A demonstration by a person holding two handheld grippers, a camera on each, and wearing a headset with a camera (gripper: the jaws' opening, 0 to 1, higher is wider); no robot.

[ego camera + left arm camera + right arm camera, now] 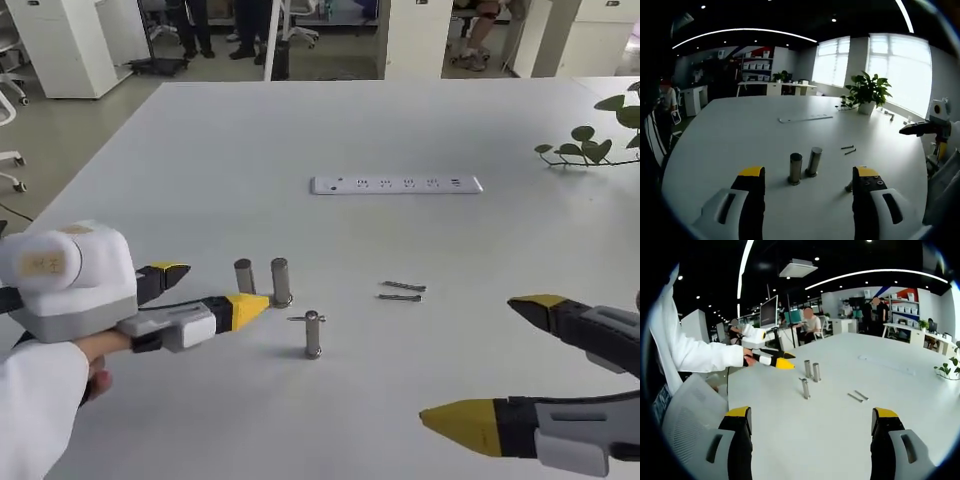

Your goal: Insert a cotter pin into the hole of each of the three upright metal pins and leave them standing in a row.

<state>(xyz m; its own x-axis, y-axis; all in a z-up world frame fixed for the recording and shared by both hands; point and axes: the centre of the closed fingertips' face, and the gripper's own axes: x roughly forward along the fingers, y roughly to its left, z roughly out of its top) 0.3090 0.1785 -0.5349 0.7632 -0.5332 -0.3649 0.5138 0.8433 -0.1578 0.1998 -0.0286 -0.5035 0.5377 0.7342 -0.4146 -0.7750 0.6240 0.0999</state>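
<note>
White workbench point(200, 150) spreads across my head view: one upright metal pin point(313, 335) already carries its cotter pin point(297, 319), two bare pins point(281, 281) stand together just beyond it, two loose cotter pins point(401, 291) lie near on the right, and both left gripper point(215, 288) and right gripper point(470, 360) hang spread, empty. My left gripper view puts the bare pins point(795, 168) between its parted jaws, untouched. My right gripper view shows the upright metal pin point(805, 389) set apart from the bare pins point(816, 372), no row yet, so I judge one of three done.

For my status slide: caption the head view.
One metal pin holds a cotter pin; two bare pins and two loose cotter pins wait between open left gripper and open right gripper.
</note>
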